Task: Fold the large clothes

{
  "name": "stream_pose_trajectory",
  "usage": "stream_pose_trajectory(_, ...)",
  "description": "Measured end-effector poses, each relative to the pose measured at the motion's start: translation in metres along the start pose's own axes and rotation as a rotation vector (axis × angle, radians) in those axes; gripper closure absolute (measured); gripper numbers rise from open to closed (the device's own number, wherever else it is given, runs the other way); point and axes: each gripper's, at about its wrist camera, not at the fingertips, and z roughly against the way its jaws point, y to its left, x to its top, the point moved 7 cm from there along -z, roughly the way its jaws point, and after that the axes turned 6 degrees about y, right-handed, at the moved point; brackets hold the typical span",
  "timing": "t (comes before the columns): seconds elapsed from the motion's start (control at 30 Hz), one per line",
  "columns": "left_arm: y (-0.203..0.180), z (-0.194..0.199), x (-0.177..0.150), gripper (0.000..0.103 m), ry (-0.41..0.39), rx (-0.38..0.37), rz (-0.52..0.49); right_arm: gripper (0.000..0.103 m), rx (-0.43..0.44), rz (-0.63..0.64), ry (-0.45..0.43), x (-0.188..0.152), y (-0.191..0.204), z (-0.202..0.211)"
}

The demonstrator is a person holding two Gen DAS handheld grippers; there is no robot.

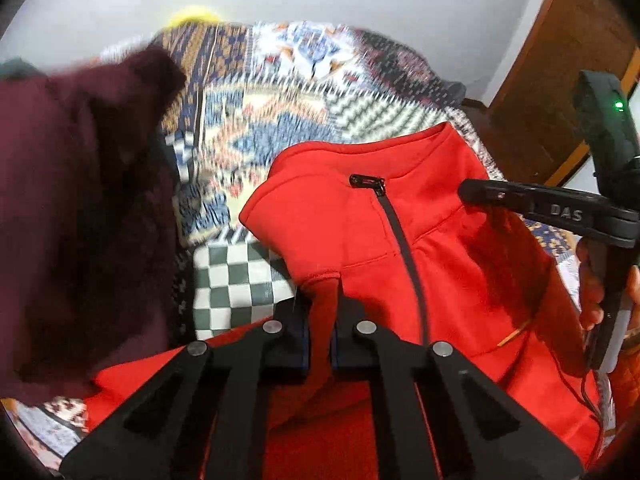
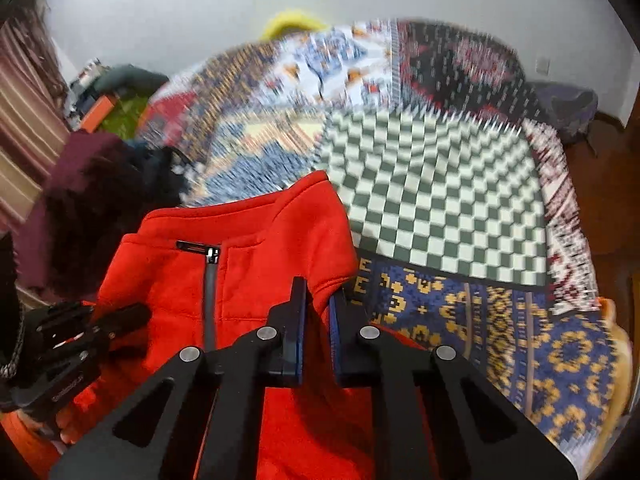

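1. Red fleece jacket (image 1: 360, 232), zip closed up to the collar, hangs lifted above the patterned quilt (image 2: 480, 320) on the bed.
2. Left claw (image 1: 322, 304) is closed on one shoulder fold; right claw (image 2: 318, 312) pinches the other shoulder the same way.
3. Beside the jacket's left shoulder lies a maroon garment (image 1: 80, 200).
4. Judged best: keep both shoulders level and taut, then lay the jacket flat on the quilt, clear of the maroon garment.
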Motion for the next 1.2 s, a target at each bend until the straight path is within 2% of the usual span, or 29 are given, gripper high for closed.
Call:
stream_pose_trajectory(0.13,-0.016,0.037,-0.002,0.097,-0.050,0.022,-0.093,0.094,-0.017,0.069,-0.062,-0.009,0.018,0.051)
stream_pose_trajectory(0.27,-0.029,0.080,-0.017,0.097,-0.108,0.023,-0.156,0.095,-0.021,0.122,-0.115,-0.033,0.040,0.097)
stream_pose_trajectory(0.37,-0.031,0.102,-0.033,0.097,-0.115,0.009,-0.162,0.095,-0.006,0.157,-0.135,-0.059,0.060,0.122)
stream_pose_trajectory(0.47,-0.031,0.117,-0.060,0.097,-0.085,-0.001,-0.155,0.095,0.009,0.178,-0.142,-0.088,0.077,0.134)
stream_pose_trajectory(0.73,-0.033,0.132,-0.138,0.097,-0.042,-0.011,-0.165,0.095,0.014,0.164,-0.095,-0.164,0.093,0.130)
stream_pose_trajectory(0.87,-0.029,0.116,-0.177,0.094,0.033,0.012,-0.157,0.095,0.011,0.096,-0.041,-0.197,0.080,0.114)
stream_pose_trajectory(1.0,-0.021,0.097,-0.214,0.084,0.118,0.022,-0.147,0.091,0.019,0.051,0.033,-0.229,0.070,0.098)
stream_pose_trajectory(1.13,-0.017,0.091,-0.236,0.082,0.149,0.050,-0.150,0.087,-0.024,0.073,0.041,-0.246,0.071,0.102)
stream_pose_trajectory(1.17,-0.017,0.092,-0.240,0.078,0.151,0.060,-0.153,0.087,-0.032,0.083,0.050,-0.248,0.071,0.104)
stream_pose_trajectory(1.2,-0.016,0.093,-0.241,0.068,0.152,0.067,-0.153,0.087,-0.042,0.094,0.059,-0.250,0.070,0.108)
